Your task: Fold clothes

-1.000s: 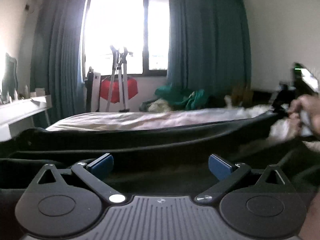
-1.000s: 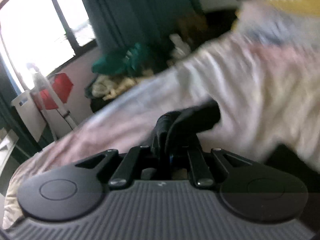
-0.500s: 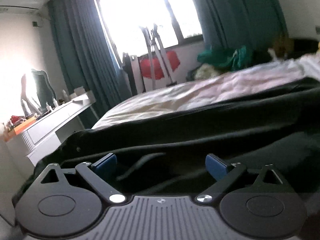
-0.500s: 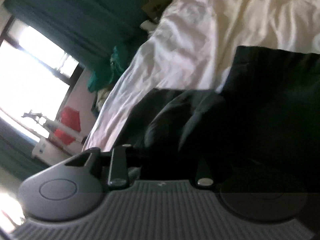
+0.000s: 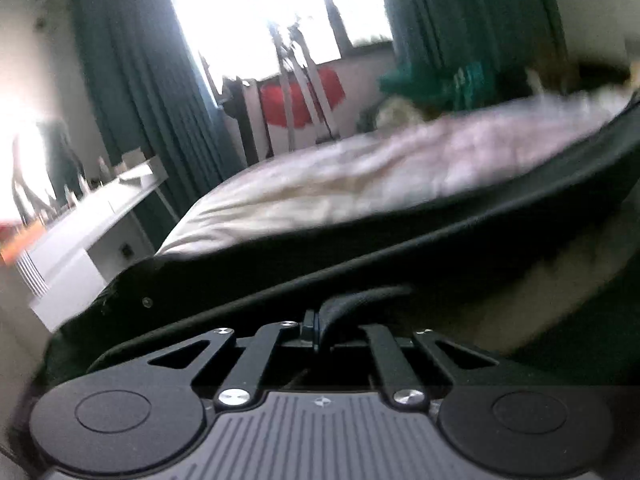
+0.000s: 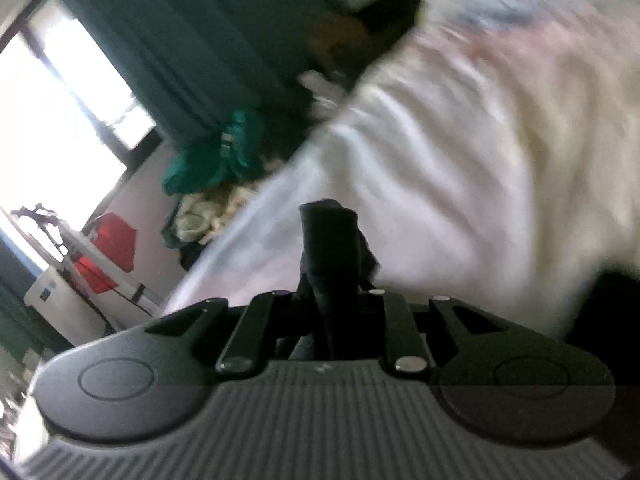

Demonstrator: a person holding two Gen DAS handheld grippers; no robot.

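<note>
The left gripper [image 5: 320, 330], low in the centre of the left wrist view, is now closed: its two fingers meet on a raised pleat of the black garment [image 5: 360, 248]. Half a second ago those fingers stood wide apart with their blue pads showing over the loose cloth, so the pinch has only just been made. From the fingers outward, the dark fabric runs in a long band across the middle of the frame, from the lower left up to the right edge, lying on the pale bedsheet [image 5: 340, 176]. Beyond the bed, the upper frame holds the bright window [image 5: 256, 12], the teal curtains [image 5: 124, 80] and a white dresser [image 5: 92, 224] at the left edge.

The right gripper [image 6: 328, 296], low in the centre of its own view, is clamped on another bunch of the same black garment [image 6: 330, 248], which stands up between the fingers as a dark wad. Half a second ago far more of the dark cloth filled the lower right of this view; now the rumpled white sheet [image 6: 480, 160] fills most of the right half, blurred by motion, which suggests the hand is swinging its end across.

With both ends held at last, the garment can probably be lifted, pulled taut and laid over itself for a fold.
</note>
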